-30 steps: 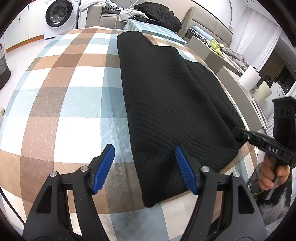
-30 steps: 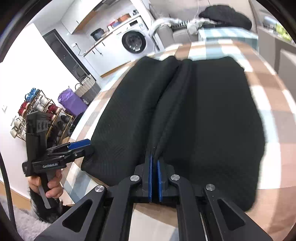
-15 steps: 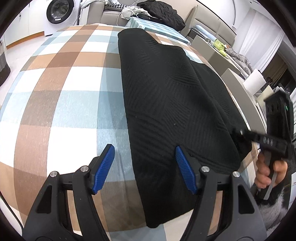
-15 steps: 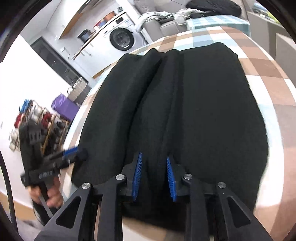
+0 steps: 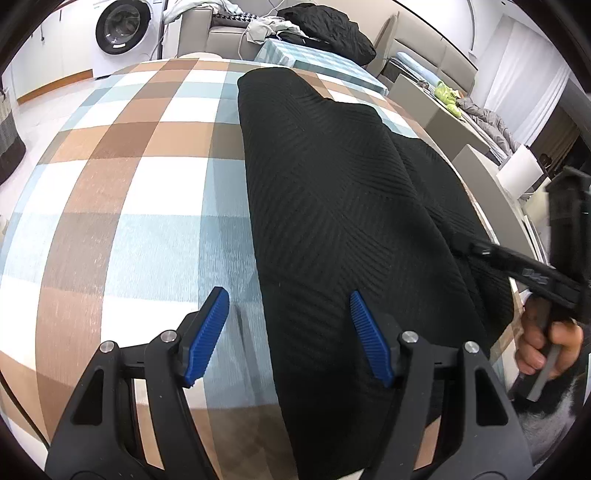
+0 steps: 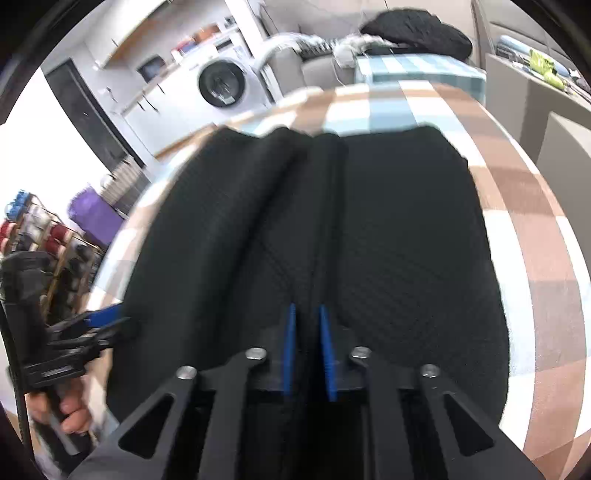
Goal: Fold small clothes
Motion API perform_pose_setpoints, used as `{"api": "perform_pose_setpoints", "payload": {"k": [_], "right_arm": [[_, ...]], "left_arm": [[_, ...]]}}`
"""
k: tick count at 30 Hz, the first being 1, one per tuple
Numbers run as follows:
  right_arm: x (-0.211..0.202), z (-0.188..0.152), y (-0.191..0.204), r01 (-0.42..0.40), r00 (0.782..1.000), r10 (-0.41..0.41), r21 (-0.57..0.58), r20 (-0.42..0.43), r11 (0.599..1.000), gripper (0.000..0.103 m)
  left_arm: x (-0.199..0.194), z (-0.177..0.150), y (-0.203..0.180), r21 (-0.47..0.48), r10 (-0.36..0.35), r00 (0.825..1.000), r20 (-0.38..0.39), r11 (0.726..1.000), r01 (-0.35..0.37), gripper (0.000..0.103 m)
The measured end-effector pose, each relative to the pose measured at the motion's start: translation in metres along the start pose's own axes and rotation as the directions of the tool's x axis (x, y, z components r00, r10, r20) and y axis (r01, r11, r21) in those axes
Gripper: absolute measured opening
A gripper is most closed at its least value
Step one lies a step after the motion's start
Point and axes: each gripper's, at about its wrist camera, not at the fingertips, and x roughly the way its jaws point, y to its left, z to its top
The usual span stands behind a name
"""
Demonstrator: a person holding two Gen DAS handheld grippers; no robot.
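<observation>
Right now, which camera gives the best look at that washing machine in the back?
The right wrist view: the washing machine faces the camera, its whole round door visible, though slightly blurred. The left wrist view shows it sharper, but cropped at the picture's top edge.

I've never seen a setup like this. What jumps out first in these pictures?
A big black ribbed garment sprawls lengthwise over a brown, blue and white checked tablecloth. Up close, the left gripper gapes open with blue pads over the garment's near edge, while the right gripper pinches a raised ridge of the cloth. A washing machine stands behind.
</observation>
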Motion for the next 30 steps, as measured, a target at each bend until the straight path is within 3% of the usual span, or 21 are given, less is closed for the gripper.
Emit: {"api": "perform_pose_setpoints", "payload": {"k": [3,7,11,14,19,21,22,23,25,27,30], "right_arm": [[-0.014,0.005,0.012,-0.074,0.996,0.074,-0.004,0.040,0.997,0.031],[0.001,0.009,0.034,-0.153,0.988,0.153,-0.013,-0.009,0.988,0.034],[0.008,0.011,0.032,-0.112,0.993,0.113,0.021,-0.024,0.993,0.035],[0.003,0.009,0.024,-0.008,1.000,0.008,0.017,-0.016,1.000,0.036],[0.002,-0.003,0.001,-0.021,0.999,0.024,0.069,-0.039,0.997,0.036],[0.002,-0.004,0.000,-0.050,0.999,0.051,0.060,-0.008,0.997,0.031],[0.003,-0.004,0.002,-0.072,0.997,0.073,0.042,0.000,0.996,0.014],[0.005,-0.005,0.006,-0.087,0.996,0.087,0.017,0.002,0.996,0.007],[0.003,-0.002,0.014,-0.077,0.997,0.077,-0.001,0.019,0.997,0.005],[-0.022,0.001,0.023,-0.089,0.991,0.092,-0.035,0.098,0.995,0.004],[-0.056,0.004,0.015,-0.045,0.985,0.048,-0.021,0.165,0.999,0.004]], "left_arm": [[0.005,0.005,-0.001,0.003,0.000,1.000,0.002,1.000,0.000,0.066],[0.008,0.011,-0.001,-0.001,0.007,1.000,0.002,1.000,-0.007,0.066],[0.005,0.011,-0.001,0.003,0.016,1.000,0.010,1.000,-0.016,0.066],[0.007,0.011,0.000,0.001,0.018,1.000,0.009,1.000,-0.018,0.066],[0.010,0.010,-0.001,0.005,0.020,1.000,0.006,1.000,-0.020,0.066],[0.009,0.010,-0.002,0.006,0.021,1.000,0.007,1.000,-0.021,0.066],[0.008,0.011,-0.001,0.004,0.021,1.000,0.007,1.000,-0.021,0.066],[0.007,0.011,-0.001,0.003,0.023,1.000,0.010,1.000,-0.023,0.066],[0.004,0.011,-0.002,0.003,0.025,1.000,0.016,1.000,-0.025,0.066],[0.001,0.011,-0.003,0.004,0.025,0.999,0.022,1.000,-0.025,0.066],[-0.003,0.012,-0.004,0.006,0.008,1.000,0.027,1.000,-0.008,0.066]]}}
